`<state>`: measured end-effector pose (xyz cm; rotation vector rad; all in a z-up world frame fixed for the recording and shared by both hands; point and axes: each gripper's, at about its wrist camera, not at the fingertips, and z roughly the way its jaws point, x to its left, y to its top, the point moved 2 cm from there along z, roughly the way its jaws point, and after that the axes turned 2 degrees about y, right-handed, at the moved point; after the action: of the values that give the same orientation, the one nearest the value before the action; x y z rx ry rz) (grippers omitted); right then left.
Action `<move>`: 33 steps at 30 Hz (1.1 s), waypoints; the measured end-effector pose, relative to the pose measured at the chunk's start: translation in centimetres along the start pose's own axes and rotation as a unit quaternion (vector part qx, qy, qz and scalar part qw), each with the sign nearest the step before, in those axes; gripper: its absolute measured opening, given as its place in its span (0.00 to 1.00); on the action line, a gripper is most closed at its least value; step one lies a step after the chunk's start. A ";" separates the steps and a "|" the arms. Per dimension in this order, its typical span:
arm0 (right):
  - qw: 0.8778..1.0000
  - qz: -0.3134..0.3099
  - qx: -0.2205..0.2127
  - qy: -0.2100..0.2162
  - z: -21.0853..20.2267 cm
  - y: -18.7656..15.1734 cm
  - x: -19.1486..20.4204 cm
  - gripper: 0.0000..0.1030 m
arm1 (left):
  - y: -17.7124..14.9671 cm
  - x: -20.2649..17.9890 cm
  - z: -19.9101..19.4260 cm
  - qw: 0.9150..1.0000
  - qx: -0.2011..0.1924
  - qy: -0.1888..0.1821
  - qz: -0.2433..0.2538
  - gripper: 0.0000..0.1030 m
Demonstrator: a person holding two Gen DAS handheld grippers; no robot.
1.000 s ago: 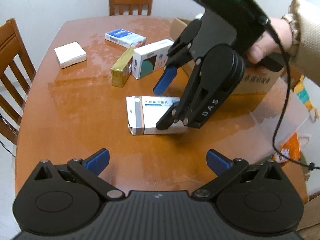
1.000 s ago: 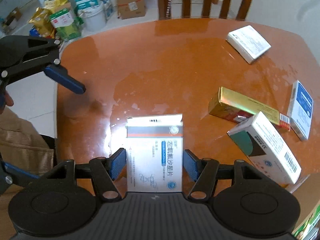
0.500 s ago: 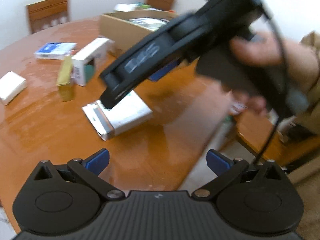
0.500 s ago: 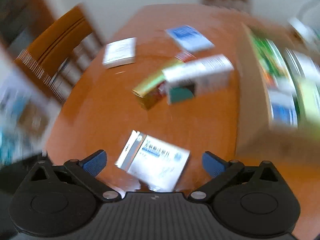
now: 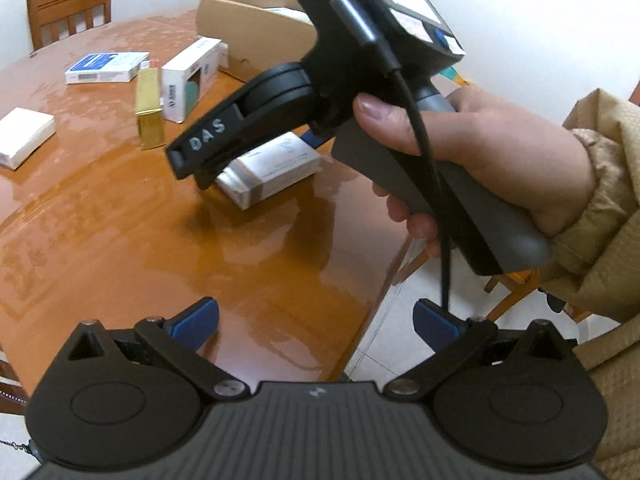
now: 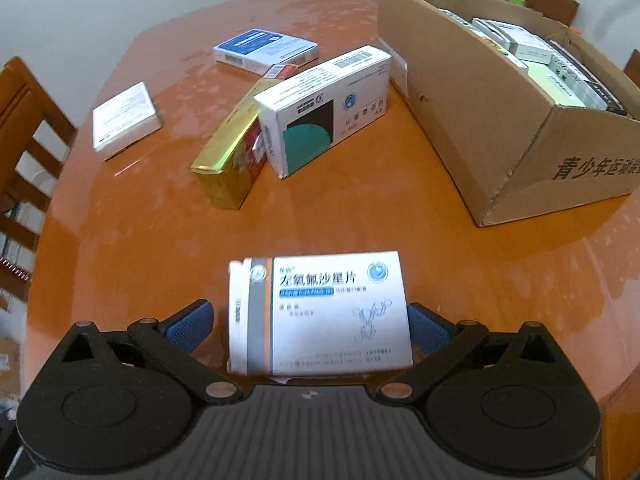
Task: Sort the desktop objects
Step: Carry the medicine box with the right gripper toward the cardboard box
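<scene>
Near the front edge of the glossy orange-brown wooden table [image 6: 160,240], the flat white medicine box with blue print [image 6: 320,312] lies between the blue pads of the right gripper [image 6: 310,322]. Jaws spread, right pad about touching the box, left one with a gap, so not clamped yet. The left gripper [image 5: 316,320] hangs wide open over the table edge, nothing in it. Plenty of bare tabletop ahead before the gold carton [image 6: 228,160], the white-and-teal box [image 6: 324,112] and the brown cardboard bin [image 6: 500,120] on the right.
</scene>
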<state>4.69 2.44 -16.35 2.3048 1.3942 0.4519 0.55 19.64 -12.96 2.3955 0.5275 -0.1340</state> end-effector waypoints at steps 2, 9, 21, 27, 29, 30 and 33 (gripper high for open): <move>1.000 0.001 0.000 0.000 0.1 0.0 0.0 0.97 | -0.1 0.4 -0.2 1.000 -0.003 -0.002 -0.001 1.00; 0.999 -0.013 0.005 0.033 -0.5 -0.4 -0.4 0.90 | 0.2 0.8 -0.3 1.000 -0.008 -0.014 0.000 1.00; 0.998 -0.034 0.020 0.042 -0.7 -0.2 -0.4 1.00 | 0.7 0.8 0.5 1.000 -0.008 -0.019 -0.002 1.00; 0.999 -0.028 0.017 0.040 -0.6 0.0 -0.6 0.93 | 0.9 0.6 1.0 1.000 -0.006 -0.020 0.001 1.00; 0.999 -0.025 0.016 0.044 -0.6 -0.1 -0.8 0.91 | 1.0 0.6 1.0 1.000 -0.006 -0.020 0.000 1.00; 0.999 -0.024 0.016 0.046 -0.6 -0.1 -0.9 0.90 | 1.0 0.7 1.0 1.000 -0.006 -0.021 -0.001 1.00; 0.998 -0.010 0.014 0.065 -1.0 0.0 -1.4 0.90 | 1.1 0.7 1.0 1.000 -0.008 -0.019 0.000 1.00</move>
<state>3.61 1.41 -15.52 2.3169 1.4919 0.5884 1.73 18.44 -13.25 2.3734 0.5097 -0.1751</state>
